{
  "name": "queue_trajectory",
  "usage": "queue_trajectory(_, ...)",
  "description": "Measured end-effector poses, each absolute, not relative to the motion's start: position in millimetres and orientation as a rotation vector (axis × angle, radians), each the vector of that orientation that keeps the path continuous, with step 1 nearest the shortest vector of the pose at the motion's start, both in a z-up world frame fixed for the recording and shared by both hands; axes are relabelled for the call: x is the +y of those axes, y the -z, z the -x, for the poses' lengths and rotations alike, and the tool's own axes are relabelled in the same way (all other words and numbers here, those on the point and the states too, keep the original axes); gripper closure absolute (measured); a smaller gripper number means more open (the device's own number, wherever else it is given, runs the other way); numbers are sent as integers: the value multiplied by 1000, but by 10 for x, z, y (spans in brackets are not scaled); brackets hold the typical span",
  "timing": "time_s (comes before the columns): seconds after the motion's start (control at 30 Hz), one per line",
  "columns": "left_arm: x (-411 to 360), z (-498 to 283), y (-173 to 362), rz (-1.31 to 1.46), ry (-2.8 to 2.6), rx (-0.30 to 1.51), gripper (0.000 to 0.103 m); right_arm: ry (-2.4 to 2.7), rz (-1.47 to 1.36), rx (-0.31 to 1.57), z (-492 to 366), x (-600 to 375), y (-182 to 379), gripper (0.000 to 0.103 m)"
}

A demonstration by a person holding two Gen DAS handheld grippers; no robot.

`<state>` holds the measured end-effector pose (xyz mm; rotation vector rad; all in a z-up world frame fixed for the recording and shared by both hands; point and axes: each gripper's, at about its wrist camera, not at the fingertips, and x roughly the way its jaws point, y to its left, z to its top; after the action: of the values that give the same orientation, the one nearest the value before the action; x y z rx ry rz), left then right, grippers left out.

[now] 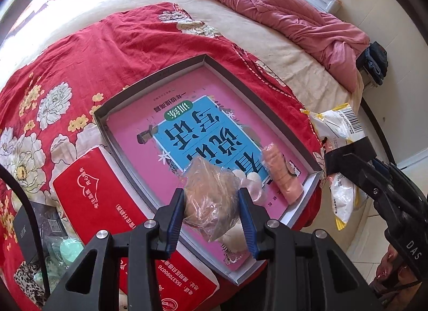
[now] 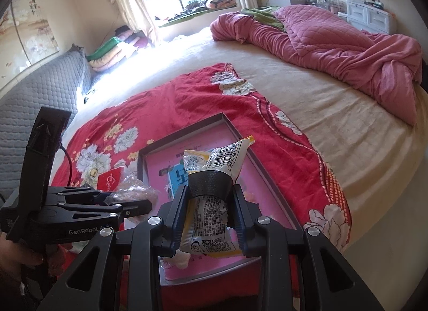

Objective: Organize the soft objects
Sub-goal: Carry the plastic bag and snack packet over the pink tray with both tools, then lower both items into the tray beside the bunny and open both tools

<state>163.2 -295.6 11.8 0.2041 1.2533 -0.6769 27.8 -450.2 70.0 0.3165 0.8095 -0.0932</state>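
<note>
Holding a brownish lump wrapped in clear plastic (image 1: 211, 193), the left gripper (image 1: 212, 204) presses its blue pads against both sides of the bundle, jaws at a middling width, above the near end of a shallow grey box (image 1: 214, 63) that lies on a red floral blanket (image 1: 80, 64) spread over the bed (image 1: 281, 51). The box floor is covered by a pink book (image 1: 187, 123) whose blue panel bears large Chinese characters, seen upside down and not clearly readable. A peach-coloured roll (image 1: 281, 174) lies inside the box near its right wall. Just beside the box on the left sits a red packet (image 1: 107, 198) with a white heart outline, Chinese print and the number 15537090076.

The right gripper (image 2: 208, 209) is clamped narrowly on a white and yellow snack packet (image 2: 214, 166), which wears a black dotted band around its middle; a barcode and fine Chinese print show on the wrapper, and a QR code near its lower end. In the right wrist view this packet hangs over the box, and the left gripper's body shows at the left with "GenRobot" printed on it. In the left wrist view the letters "DAS" are readable on the right gripper's body. A rumpled pink quilt (image 2: 334, 43) lies at the far side of the bed.
</note>
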Motion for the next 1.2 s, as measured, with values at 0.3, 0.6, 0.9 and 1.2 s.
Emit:
queue_trajectory(0.3,-3109,-1700,134,-342,625,1299,63,103,-313,859,-292,-4506,-513,70)
queue_trajectory(0.6,-3235,-1616,363,-453,628,1341,63,73,-310,917,-298,-4433,-239,70)
queue_trajectory(0.9,-3264,-1544,422,-455,662,1367,63,80,-307,957,-343,-4385,-3,70)
queue_trajectory(1.2,-3333,-1502,431,-490,700,1388,63,115,-303,970,-383,-4475,144,70)
